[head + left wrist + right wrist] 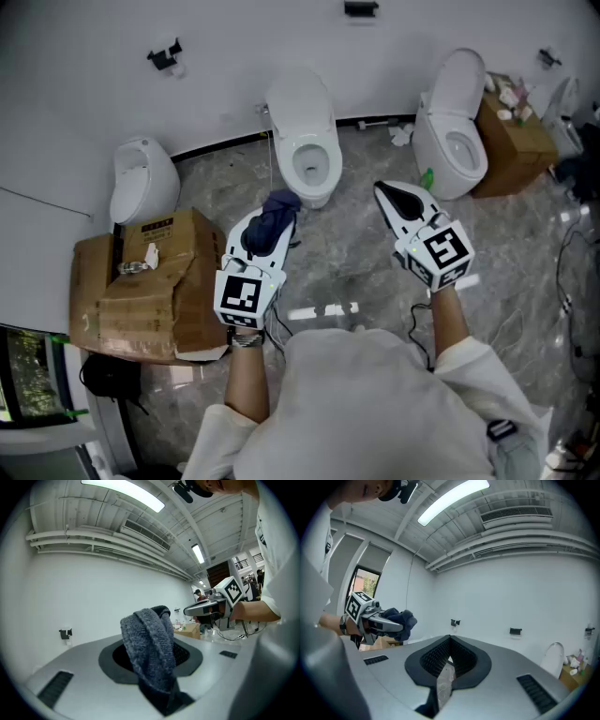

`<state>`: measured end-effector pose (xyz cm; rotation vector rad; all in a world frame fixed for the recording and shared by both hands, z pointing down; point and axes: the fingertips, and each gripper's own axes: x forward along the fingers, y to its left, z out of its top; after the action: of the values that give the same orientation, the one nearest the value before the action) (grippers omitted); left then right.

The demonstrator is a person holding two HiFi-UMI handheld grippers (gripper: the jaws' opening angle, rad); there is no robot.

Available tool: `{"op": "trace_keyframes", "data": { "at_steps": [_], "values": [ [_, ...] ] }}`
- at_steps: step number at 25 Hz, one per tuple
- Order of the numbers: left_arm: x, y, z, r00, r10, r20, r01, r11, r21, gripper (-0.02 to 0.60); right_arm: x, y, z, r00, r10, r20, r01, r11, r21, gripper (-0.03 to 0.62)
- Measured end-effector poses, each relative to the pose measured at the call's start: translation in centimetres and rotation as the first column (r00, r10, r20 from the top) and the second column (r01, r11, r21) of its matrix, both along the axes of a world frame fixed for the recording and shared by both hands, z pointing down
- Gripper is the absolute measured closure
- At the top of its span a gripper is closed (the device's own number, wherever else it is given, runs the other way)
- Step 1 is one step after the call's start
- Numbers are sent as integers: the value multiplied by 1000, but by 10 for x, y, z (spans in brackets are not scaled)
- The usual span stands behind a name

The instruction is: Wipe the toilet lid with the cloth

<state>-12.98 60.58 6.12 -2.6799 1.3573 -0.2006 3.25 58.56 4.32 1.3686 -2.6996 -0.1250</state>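
Your left gripper (278, 216) has its jaws clamped on the cloth (152, 653): dark blue-grey terry, bunched, held above the floor. Its weave shows only in the left gripper view. Your right gripper (384, 192) has its jaws closed and empty. The cardboard box (155, 281) label is unreadable. Beyond the cloth stands the toilet (309, 164), lid (300, 98) up.

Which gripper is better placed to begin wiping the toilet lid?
Left. The left gripper is shut on the cloth and points toward the nearest toilet, whose lid stands raised. The right gripper is shut and empty.
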Motion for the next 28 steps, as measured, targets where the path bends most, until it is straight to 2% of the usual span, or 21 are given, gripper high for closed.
{"op": "trace_keyframes", "data": {
  "at_steps": [7, 13, 23, 28],
  "values": [
    [5, -8, -6, 1000, -10, 0, 10, 1000, 21, 449, 15, -7, 1, 998, -34, 60, 34, 999, 8, 568],
    [14, -14, -5, 1000, -12, 1, 12, 1000, 16, 449, 21, -13, -5, 997, -45, 61, 43, 999, 29, 568],
    [51, -28, 4, 999, -51, -6, 51, 999, -3, 448, 55, -23, -1, 994, -101, 51, 100, 994, 33, 568],
    [74, -36, 12, 997, -81, 9, 81, 997, -15, 448, 83, -41, 8, 990, -114, 84, 113, 994, 8, 568]
  ]
}}
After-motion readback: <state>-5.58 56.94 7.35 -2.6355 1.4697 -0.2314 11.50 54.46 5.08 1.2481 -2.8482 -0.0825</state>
